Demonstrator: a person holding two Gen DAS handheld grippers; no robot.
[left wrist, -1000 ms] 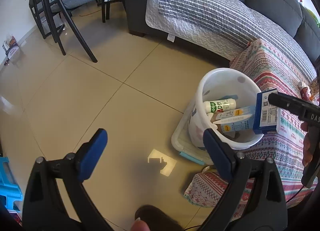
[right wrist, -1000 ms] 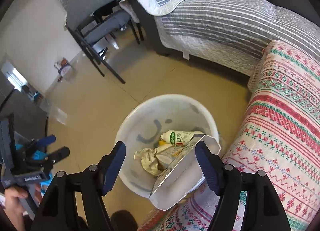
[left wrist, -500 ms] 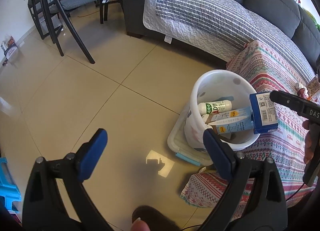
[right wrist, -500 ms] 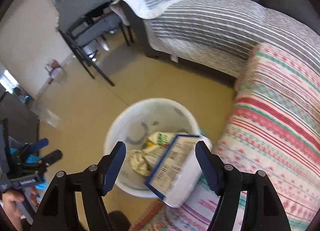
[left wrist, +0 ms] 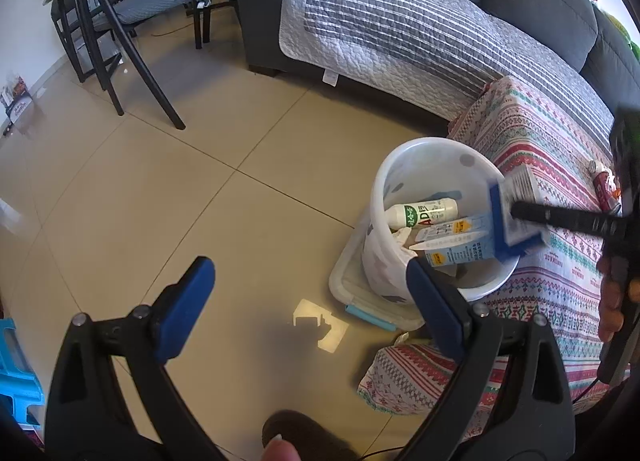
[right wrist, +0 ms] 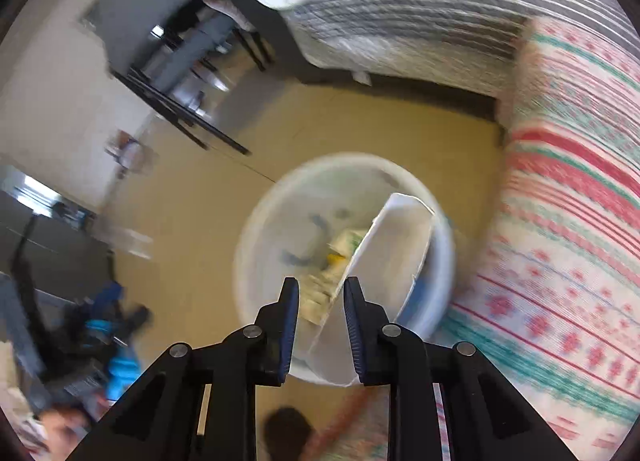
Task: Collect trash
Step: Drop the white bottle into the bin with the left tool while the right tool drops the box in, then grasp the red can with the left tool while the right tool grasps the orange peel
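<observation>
The left gripper (left wrist: pixel 308 293) hangs over the tan floor (left wrist: pixel 168 197) with its jaws wide open and empty. The right gripper (right wrist: pixel 318 301) has its jaws nearly closed, though whether they pinch the box (left wrist: pixel 516 213) is unclear. The box tilts over the right rim of the white bucket (left wrist: pixel 404 153), beside the patterned cloth (left wrist: pixel 560 141).

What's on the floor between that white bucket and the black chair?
Nothing: only bare beige floor tile lies between the white bucket and the black chair, as the left wrist view shows.
</observation>
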